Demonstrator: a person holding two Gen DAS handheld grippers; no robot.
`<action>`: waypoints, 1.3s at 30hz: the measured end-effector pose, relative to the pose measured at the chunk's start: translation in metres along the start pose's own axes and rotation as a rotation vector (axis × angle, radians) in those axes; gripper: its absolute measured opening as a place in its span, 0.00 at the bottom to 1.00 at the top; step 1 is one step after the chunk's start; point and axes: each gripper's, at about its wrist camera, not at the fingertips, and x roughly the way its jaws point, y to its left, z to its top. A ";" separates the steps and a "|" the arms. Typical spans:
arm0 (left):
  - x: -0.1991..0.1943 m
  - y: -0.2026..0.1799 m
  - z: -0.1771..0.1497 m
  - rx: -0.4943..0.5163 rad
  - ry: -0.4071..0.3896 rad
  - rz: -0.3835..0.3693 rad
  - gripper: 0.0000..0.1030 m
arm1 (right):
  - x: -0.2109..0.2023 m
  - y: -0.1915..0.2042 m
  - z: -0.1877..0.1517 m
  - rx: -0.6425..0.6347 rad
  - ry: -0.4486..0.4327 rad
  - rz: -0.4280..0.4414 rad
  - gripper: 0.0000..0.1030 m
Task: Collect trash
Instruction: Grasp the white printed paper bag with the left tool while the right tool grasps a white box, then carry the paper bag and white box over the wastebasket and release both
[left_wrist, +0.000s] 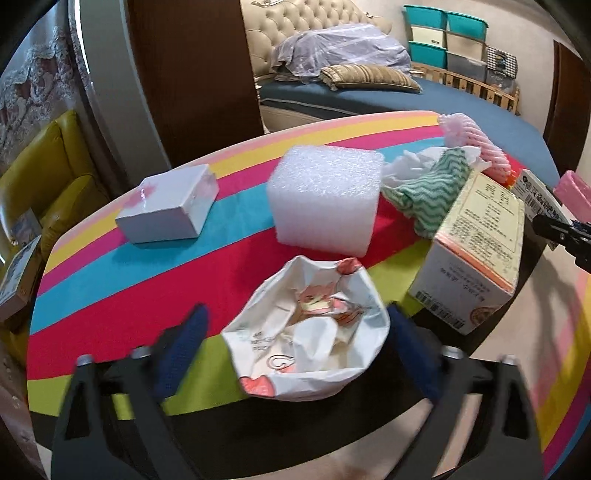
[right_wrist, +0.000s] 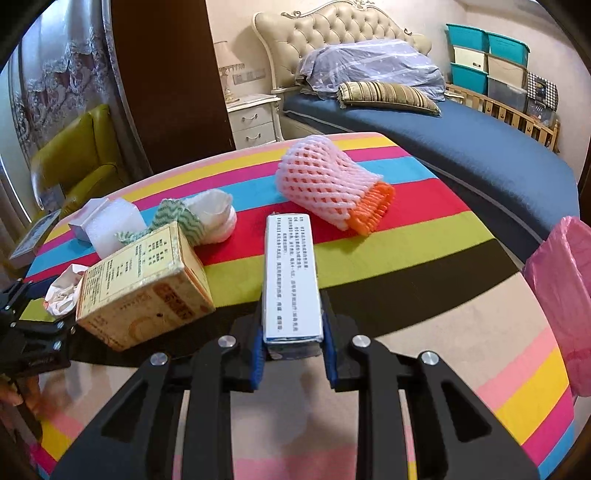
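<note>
A crumpled white wrapper with pink print lies on the striped tablecloth near its front edge. My left gripper straddles it, jaws apart: the right pad meets the wrapper's edge, while a gap shows at the left pad. My right gripper is shut on a narrow white printed box, held above the table's front edge. From the right wrist view the wrapper and the left gripper show at far left.
A white foam block, a small white box, a green-striped cloth and a yellow carton lie on the table. A pink and orange foam net lies farther back. A pink bag hangs at right. A bed stands behind.
</note>
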 end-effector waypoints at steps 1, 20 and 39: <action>0.000 -0.002 0.000 0.003 0.004 -0.009 0.66 | -0.002 -0.001 -0.001 -0.001 -0.001 0.001 0.24; -0.076 -0.026 -0.053 -0.071 -0.152 -0.018 0.66 | -0.073 0.007 -0.055 -0.075 -0.066 0.048 0.24; -0.159 -0.081 -0.093 -0.107 -0.357 -0.052 0.66 | -0.168 0.005 -0.105 -0.176 -0.231 0.093 0.24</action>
